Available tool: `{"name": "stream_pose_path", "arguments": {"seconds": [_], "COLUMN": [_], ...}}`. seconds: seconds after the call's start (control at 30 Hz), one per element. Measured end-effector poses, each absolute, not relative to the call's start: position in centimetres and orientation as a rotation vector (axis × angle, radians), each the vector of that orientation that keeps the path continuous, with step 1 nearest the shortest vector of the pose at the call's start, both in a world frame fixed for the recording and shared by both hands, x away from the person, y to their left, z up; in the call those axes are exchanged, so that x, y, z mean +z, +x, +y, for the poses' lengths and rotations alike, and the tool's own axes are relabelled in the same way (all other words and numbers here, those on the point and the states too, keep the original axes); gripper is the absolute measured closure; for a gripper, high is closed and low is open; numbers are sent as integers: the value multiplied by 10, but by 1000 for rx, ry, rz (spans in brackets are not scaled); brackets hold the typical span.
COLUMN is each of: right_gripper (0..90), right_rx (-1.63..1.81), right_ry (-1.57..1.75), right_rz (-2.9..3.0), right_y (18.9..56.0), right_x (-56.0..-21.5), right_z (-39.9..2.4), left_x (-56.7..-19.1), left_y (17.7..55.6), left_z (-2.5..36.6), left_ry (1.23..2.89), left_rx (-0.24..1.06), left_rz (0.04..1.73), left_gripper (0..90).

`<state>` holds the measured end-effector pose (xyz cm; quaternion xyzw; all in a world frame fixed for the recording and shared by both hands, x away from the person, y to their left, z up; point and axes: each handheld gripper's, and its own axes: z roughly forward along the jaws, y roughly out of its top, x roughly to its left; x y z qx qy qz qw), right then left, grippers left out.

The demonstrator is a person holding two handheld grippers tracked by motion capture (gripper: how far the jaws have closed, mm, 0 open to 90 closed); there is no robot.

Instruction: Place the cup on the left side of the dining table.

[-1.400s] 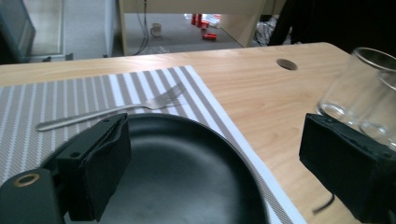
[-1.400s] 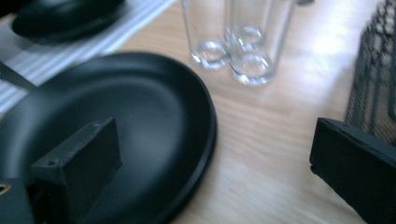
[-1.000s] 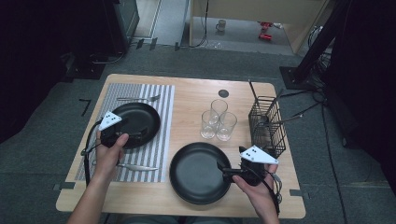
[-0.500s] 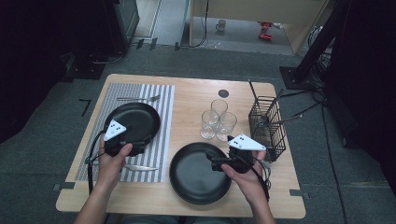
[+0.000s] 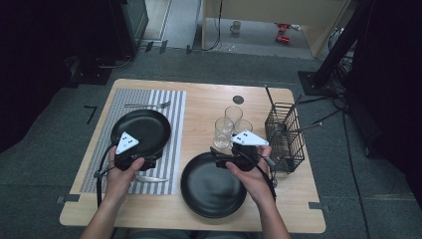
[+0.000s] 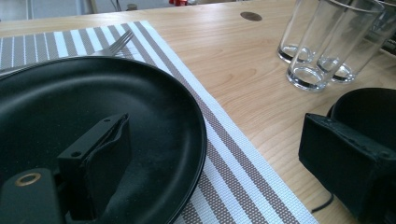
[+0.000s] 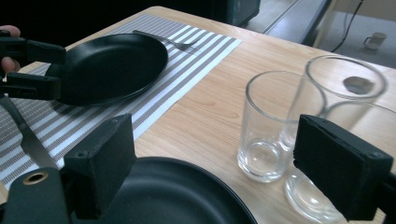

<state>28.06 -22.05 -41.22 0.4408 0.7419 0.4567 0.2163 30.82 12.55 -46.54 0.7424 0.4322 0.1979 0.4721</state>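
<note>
The left hand-held gripper (image 5: 141,160) stands wide over the near rim of a round matte-black plate (image 5: 142,130) lying on a woven striped placemat (image 5: 175,124). The right hand-held gripper (image 5: 220,155), its jaws wide with nothing between them after just closing slightly, hovers above the far rim of a second black plate (image 5: 211,186) on the wood-grain tabletop (image 5: 204,107). Three clear cylindrical glasses (image 7: 275,126) stand just ahead of it.

No text, label, brand, number or sign can be read anywhere in these pictures. The black plates, the glasses, the striped placemat, the wire basket and the grippers' grey plates all appear unmarked.
</note>
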Motion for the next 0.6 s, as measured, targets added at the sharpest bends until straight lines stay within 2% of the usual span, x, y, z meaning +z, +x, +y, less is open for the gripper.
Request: {"name": "stream_pose_path", "arguments": {"seconds": [0.27,0.3,0.37,0.4,0.57,0.6], "right_gripper": [144,198,220,268,335,345], "right_rx": [1276,1280,1279,1284,1293,1287], "right_ry": [1213,1207,1207,1214,1214,1212], "right_rz": [2077,2068,2063,2058,2053,2053], "right_y": [302,307,309,314,321,323], "right_x": [-417,-419,-420,-421,-422,-423], "right_z": [-208,-205,-204,-203,-199,-198], "left_x": [-466,-466,-466,-466,-466,-466], "left_y": [309,309,309,309,309,309], "left_z": [127,126,126,126,127,127], "left_ry": [1804,1802,1802,1801,1795,1791], "left_rx": [458,451,450,446,439,448], "left_rz": [1059,1054,1052,1050,1049,1057], "left_gripper": [101,101,101,101,102,130]}}
